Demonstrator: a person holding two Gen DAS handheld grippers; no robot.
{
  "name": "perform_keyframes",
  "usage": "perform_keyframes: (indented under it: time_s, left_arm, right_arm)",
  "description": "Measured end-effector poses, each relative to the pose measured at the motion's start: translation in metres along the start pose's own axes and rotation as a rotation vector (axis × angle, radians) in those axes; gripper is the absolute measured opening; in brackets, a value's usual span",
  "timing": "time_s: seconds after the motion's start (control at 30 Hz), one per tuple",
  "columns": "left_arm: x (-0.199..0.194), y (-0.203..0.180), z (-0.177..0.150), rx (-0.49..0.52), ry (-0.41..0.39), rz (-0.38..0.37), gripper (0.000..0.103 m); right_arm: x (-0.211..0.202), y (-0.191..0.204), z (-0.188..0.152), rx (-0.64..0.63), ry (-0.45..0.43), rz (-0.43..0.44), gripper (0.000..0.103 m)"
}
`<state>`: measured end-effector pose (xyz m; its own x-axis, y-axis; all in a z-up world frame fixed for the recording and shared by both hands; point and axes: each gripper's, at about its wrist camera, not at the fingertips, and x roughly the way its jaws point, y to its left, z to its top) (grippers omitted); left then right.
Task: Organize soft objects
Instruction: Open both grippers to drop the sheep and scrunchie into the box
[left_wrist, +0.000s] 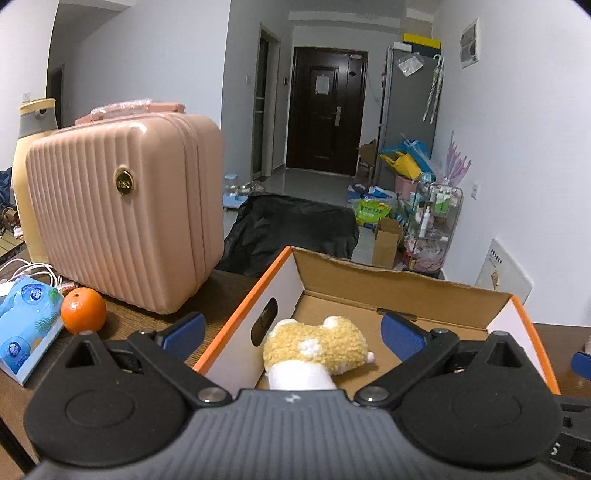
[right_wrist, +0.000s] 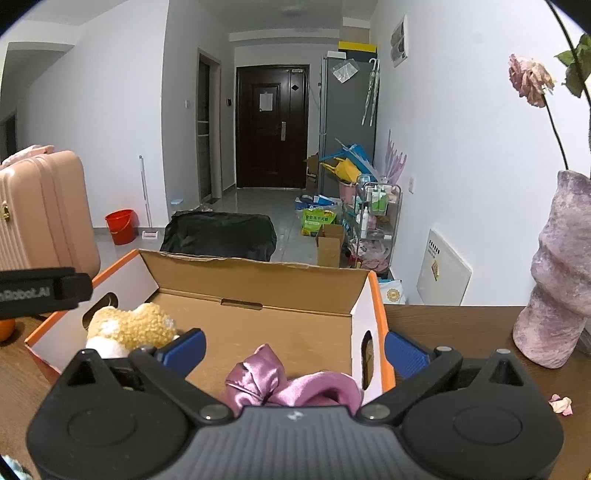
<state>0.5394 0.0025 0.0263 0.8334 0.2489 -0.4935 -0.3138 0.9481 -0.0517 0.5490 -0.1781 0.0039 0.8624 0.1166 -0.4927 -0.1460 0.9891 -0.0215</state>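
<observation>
The plush (left_wrist: 317, 349), a yellow-and-white fuzzy toy, lies inside the box (left_wrist: 236, 321) at its left end, close to the wall with the oval handle hole. The left claw (left_wrist: 295, 334) hangs over that end with its blue pads spread wide, one outside the box wall and one above the box floor, gripping nothing; the plush sits between them, and I cannot tell whether either pad touches it. A scrunchie (right_wrist: 291, 384), pink-purple satin, rests on the box floor toward the right end. The right claw (right_wrist: 295, 349) is spread open above it, one pad over the box floor, the other outside the right wall. The box stands on the brown desk (right_wrist: 461, 328). A pink case (left_wrist: 125, 210) and an orange (left_wrist: 83, 309) sit to its left, a mauve vase (right_wrist: 554, 291) to its right.
</observation>
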Motion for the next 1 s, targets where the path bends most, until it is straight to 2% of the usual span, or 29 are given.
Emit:
perform_keyframes:
  time_s: [0.53, 1.0]
  left_arm:
    - [-0.064, 0.014, -0.014, 0.012, -0.068, -0.082, 0.103]
    - [-0.128, 0.037, -0.039, 0.023, -0.118, -0.124, 0.103]
  right_arm:
    - [-0.063, -0.011, -0.015, -0.016, -0.06, 0.001, 0.103]
    - [-0.129, -0.004, -0.046, -0.023, -0.09, 0.034, 0.103]
